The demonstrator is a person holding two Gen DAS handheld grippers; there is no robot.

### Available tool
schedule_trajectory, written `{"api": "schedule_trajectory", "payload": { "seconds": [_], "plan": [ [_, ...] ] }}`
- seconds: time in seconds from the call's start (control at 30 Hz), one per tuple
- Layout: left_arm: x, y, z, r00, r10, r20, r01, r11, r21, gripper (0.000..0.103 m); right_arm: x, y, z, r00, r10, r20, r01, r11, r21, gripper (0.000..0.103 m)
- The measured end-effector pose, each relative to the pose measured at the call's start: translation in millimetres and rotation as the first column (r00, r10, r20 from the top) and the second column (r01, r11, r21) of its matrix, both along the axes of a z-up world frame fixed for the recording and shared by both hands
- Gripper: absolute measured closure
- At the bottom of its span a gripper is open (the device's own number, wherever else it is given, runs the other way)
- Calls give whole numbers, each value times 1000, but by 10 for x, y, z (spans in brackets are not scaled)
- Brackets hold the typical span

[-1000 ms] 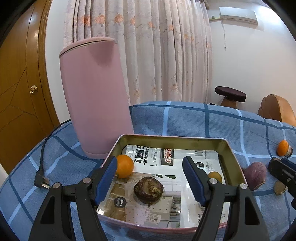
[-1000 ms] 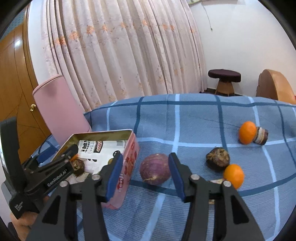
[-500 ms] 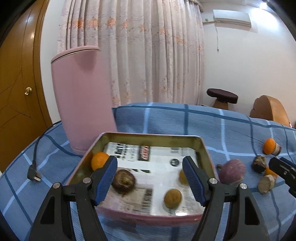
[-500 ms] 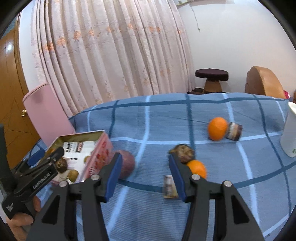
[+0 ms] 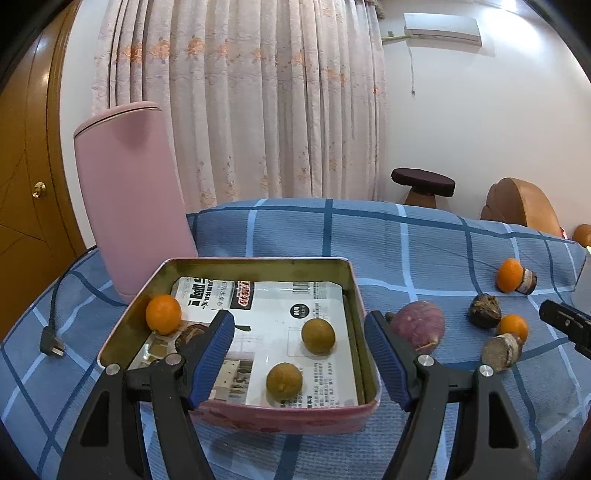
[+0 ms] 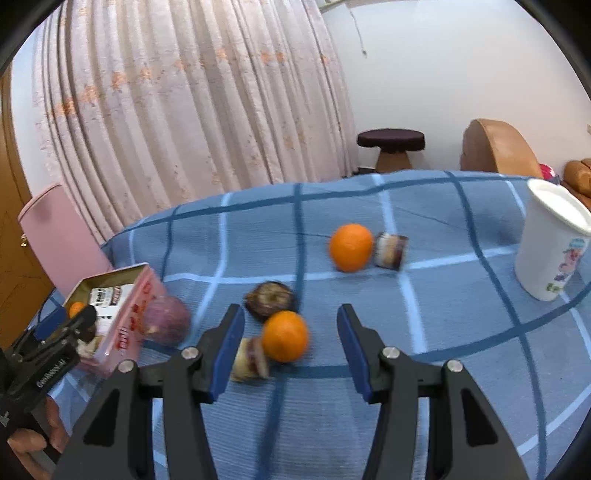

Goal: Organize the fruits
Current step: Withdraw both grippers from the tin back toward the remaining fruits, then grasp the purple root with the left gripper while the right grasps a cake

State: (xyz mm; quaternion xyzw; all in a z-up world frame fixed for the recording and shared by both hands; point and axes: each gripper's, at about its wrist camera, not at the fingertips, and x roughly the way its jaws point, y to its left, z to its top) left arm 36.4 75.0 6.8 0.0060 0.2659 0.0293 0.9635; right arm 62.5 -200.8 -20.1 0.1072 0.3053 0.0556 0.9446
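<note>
2 round orange tangerines (image 6: 284, 335) (image 6: 350, 246) lie mid-frame, no long axis; right gripper (image 6: 291, 349) and left gripper (image 5: 299, 363) gape, empty.

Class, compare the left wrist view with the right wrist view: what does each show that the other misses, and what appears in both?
Only the left wrist view: two brownish round fruits on the tin's paper lining, a black plug on the cloth, the air conditioner.

Only the right wrist view: the white cup, and a hand holding the left tongs.

Both: the pink tin, the purple round fruit beside it, loose oranges, the blue checked cloth, the pink container, curtain and stool.
</note>
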Motion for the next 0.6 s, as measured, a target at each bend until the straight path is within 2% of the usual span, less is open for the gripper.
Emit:
{"api": "schedule_trajectory", "payload": {
  "seconds": [0.17,0.3,0.37,0.6],
  "plan": [
    [-12,-45,-6,1000,-9,-6,9,1000,-4,29,50,-84,-107,997,35,-64,-32,998,49,46],
    [-21,-101,-11,1000,-24,-10,24,1000,-1,29,83,79,-150,991,101,-90,-98,994,42,46],
    [-25,-121,-14,999,-30,-11,30,1000,0,29,92,158,-171,988,116,-99,-114,993,30,43],
    [-14,-109,-21,999,-27,-21,27,1000,-12,29,77,233,-190,976,184,-119,-173,980,93,43]
  ]
}}
